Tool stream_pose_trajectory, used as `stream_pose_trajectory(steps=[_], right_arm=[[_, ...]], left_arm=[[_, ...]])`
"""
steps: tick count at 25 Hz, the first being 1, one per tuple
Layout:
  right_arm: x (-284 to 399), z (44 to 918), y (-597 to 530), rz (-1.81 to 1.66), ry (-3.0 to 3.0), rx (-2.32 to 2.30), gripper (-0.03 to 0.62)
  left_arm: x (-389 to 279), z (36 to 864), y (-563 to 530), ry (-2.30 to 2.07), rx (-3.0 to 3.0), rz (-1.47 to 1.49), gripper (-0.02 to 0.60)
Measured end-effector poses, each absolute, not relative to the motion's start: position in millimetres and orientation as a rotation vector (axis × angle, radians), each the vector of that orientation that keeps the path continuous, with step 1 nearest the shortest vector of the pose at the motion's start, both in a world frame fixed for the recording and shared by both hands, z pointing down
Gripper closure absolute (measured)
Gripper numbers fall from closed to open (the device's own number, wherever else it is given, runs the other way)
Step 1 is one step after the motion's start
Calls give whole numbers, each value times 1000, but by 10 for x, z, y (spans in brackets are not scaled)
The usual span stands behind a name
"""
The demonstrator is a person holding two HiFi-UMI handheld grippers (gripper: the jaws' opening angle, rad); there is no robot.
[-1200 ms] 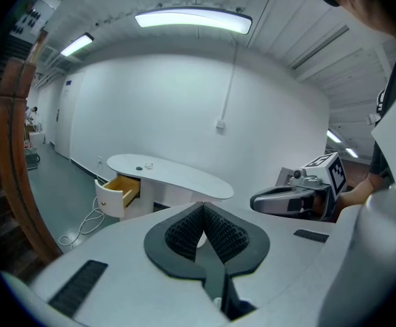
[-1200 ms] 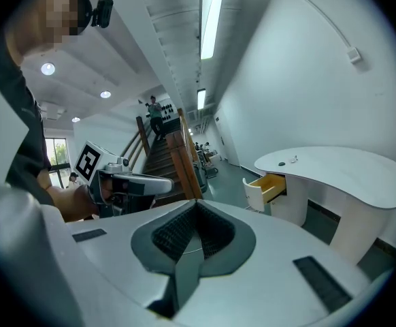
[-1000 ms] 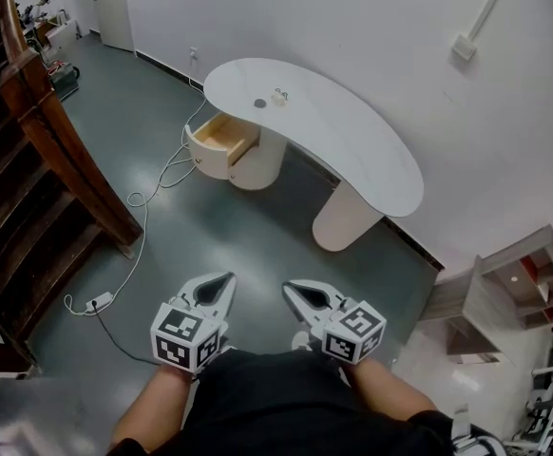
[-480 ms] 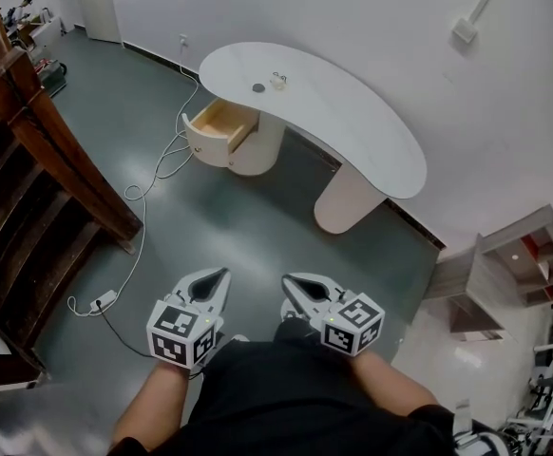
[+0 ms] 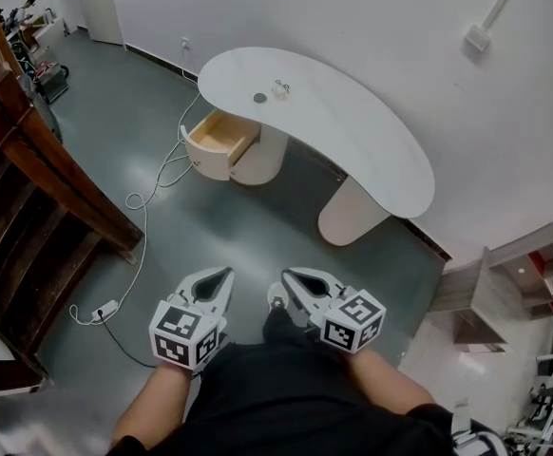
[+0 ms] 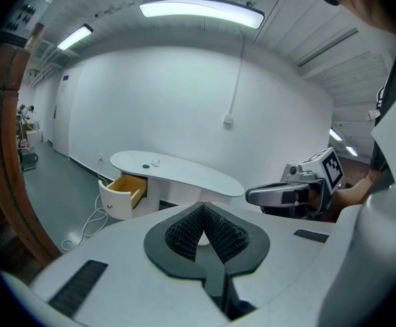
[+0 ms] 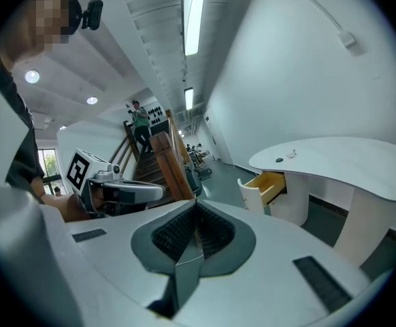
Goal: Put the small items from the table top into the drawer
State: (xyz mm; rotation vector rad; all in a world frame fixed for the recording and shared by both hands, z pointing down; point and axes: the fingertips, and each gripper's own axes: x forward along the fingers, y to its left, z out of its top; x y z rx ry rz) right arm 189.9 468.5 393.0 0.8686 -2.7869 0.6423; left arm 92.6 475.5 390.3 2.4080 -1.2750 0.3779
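A white curved table (image 5: 371, 141) stands far ahead against the wall. On its left end lie a small dark round item (image 5: 259, 97) and a small pale item (image 5: 280, 89). Below them the wooden drawer (image 5: 221, 136) stands pulled open. My left gripper (image 5: 225, 277) and right gripper (image 5: 287, 282) are held low near my body, far from the table, both shut with nothing between the jaws. In the left gripper view the table (image 6: 191, 176) and drawer (image 6: 128, 186) lie beyond the shut jaws; in the right gripper view the drawer (image 7: 269, 182) is seen at the right.
A dark wooden staircase (image 5: 39, 160) rises at the left. A white cable runs over the grey floor to a power strip (image 5: 101, 309). A low shelf unit (image 5: 524, 283) stands at the right. Open floor lies between me and the table.
The head view has shifted a little and the table sits slightly lower in it. A shoe now shows between the grippers. Both grippers stay shut at the same height.
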Motion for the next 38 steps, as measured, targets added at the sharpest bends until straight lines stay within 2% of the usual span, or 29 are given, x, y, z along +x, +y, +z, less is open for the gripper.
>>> stream_pose_trajectory(steps=[10,15,26,38], right_arm=[[2174,3716,3306,642,-2843,854,597],[2273,3698,2804,644,-2872,808,597],[2430,3828,2274,713,-2889,704,597],[2342,4017,1811,733,-2828,736,597]], left_arm=[[1190,3597,3446,-1367,2406,337,566],[1300,3749,3047,-1338,2295,284,566],[1646,3809,2504,-1384,2306,351,566],[1375,3962,1999,-1365,2267,330,566]])
